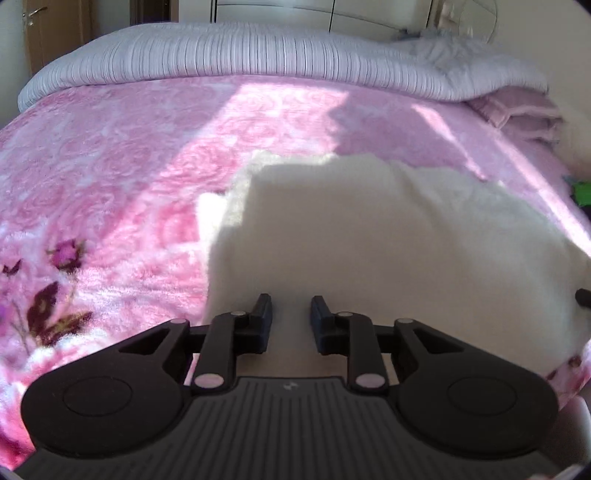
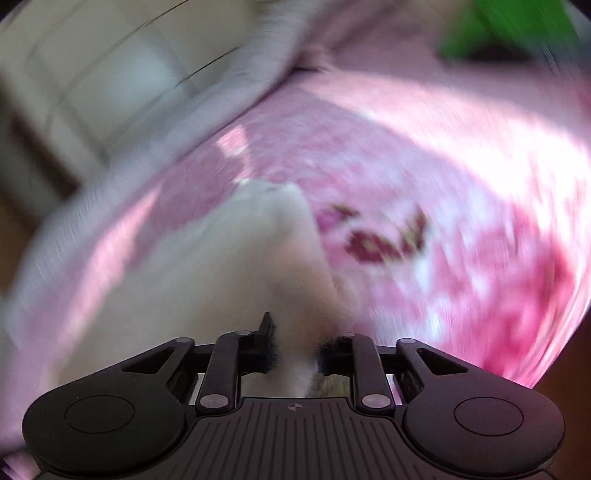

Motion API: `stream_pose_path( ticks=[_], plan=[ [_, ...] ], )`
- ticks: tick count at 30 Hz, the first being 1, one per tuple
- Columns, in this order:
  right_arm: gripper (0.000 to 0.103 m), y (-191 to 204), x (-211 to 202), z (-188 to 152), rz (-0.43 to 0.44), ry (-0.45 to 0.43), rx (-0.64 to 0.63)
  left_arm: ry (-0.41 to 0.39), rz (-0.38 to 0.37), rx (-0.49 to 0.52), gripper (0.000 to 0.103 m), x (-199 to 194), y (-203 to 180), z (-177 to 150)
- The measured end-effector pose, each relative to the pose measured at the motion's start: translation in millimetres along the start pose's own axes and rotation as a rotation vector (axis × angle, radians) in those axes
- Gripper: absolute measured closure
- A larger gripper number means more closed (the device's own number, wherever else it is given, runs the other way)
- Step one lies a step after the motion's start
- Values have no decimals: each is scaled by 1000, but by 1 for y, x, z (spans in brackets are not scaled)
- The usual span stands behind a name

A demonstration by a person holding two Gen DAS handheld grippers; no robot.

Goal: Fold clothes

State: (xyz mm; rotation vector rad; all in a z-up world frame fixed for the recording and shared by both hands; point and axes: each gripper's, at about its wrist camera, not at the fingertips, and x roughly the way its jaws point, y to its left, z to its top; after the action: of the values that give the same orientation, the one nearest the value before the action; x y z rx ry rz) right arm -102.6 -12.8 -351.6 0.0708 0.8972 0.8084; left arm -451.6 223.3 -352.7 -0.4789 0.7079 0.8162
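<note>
A white fluffy garment (image 1: 388, 236) lies folded on the pink flowered blanket (image 1: 110, 166) of a bed. My left gripper (image 1: 291, 314) hovers open over the garment's near edge, nothing between its fingers. In the blurred right wrist view, my right gripper (image 2: 295, 343) is shut on a bunched part of the white garment (image 2: 229, 266), which stretches away from the fingers over the blanket (image 2: 424, 166). The tip of the right gripper shows at the far right of the left wrist view (image 1: 583, 297).
A grey striped duvet (image 1: 258, 55) is heaped along the far side of the bed. A folded pink blanket (image 1: 517, 110) sits at the back right. A green object (image 2: 509, 26) lies beyond the bed's edge. A wooden door (image 1: 48, 33) stands at far left.
</note>
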Motion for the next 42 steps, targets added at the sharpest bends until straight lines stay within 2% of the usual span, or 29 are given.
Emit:
stream_pose_path(
  ticks=[2, 4, 8, 13, 16, 19, 23, 27, 30, 34, 38, 42],
  plan=[
    [87, 31, -4, -1, -61, -39, -170, -6, -26, -48, 82, -6, 8, 2],
    [88, 61, -14, -4, -72, -110, -318, -10, -60, -111, 82, -14, 19, 4],
    [89, 137, -29, -29, 2, -246, -655, -22, -117, -214, 85, -29, 45, 0],
    [88, 220, -22, -114, 146, -234, -1092, -26, -220, -368, 86, -44, 74, -13],
    [81, 227, -23, -132, 190, -196, -1155, -23, -250, -415, 86, -50, 82, -21],
    [59, 234, -23, -150, 234, -156, -1219, -22, -258, -419, 86, -57, 84, -24],
    [54, 243, -24, -175, 293, -103, -1302, -27, -258, -404, 86, -63, 78, -21],
    [54, 222, -40, -124, 392, -41, -1135, -22, -287, -391, 86, -63, 71, -15],
    [54, 196, -44, -81, 382, 40, -964, -10, -307, -369, 83, -57, 65, -8],
    [54, 157, -21, -8, 380, 204, -598, 66, -384, -366, 78, -31, 59, 6],
    [54, 149, 32, 26, 319, 350, -492, 159, -491, -454, 74, 4, 59, 18],
    [54, 141, 85, 60, 257, 494, -384, 224, -516, -557, 72, 39, 65, 31]
  ],
)
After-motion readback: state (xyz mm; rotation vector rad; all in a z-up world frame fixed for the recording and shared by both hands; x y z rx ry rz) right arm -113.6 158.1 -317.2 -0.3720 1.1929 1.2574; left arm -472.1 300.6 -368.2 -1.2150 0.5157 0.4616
